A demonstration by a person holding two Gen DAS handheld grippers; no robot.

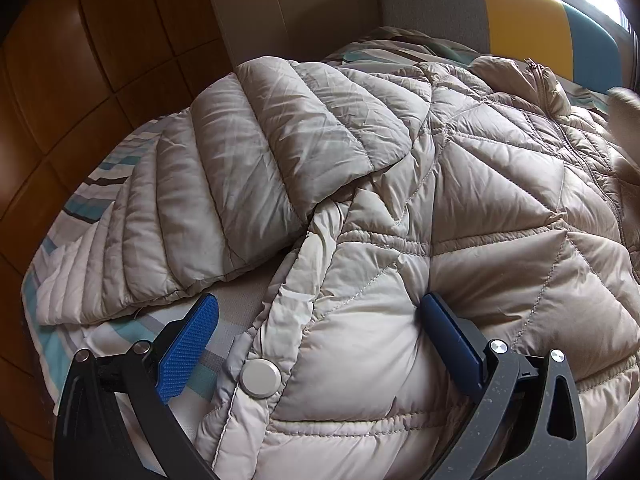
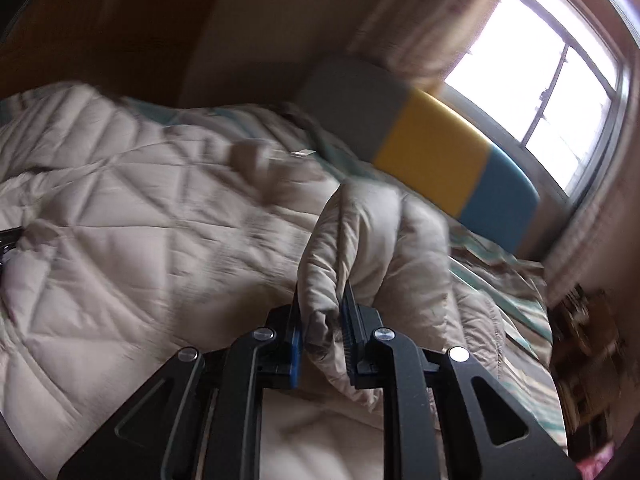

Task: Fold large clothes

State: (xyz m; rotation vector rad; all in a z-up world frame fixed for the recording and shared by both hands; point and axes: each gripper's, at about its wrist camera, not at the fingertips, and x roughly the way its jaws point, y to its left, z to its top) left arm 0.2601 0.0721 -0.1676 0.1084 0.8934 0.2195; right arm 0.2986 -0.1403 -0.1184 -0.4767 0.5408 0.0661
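A beige quilted down jacket [image 1: 460, 208] lies spread on the bed, zipper collar at the far right. Its left sleeve [image 1: 224, 184] is folded across the bed to the left. My left gripper [image 1: 316, 312] is open, its blue pads straddling the jacket's front edge beside a silver snap button [image 1: 261, 376]. In the right wrist view the jacket [image 2: 140, 208] fills the left. My right gripper [image 2: 322, 300] is shut on a bunched fold of the jacket's sleeve [image 2: 372, 240] and holds it lifted above the jacket. This view is motion-blurred.
The bed has a striped white, teal and grey sheet [image 1: 80, 208]. A grey, yellow and teal headboard [image 1: 520, 28] stands at the far end under a bright window [image 2: 532, 72]. A brown wooden wall [image 1: 80, 60] lies left. Clutter [image 2: 588, 320] sits at the bed's right.
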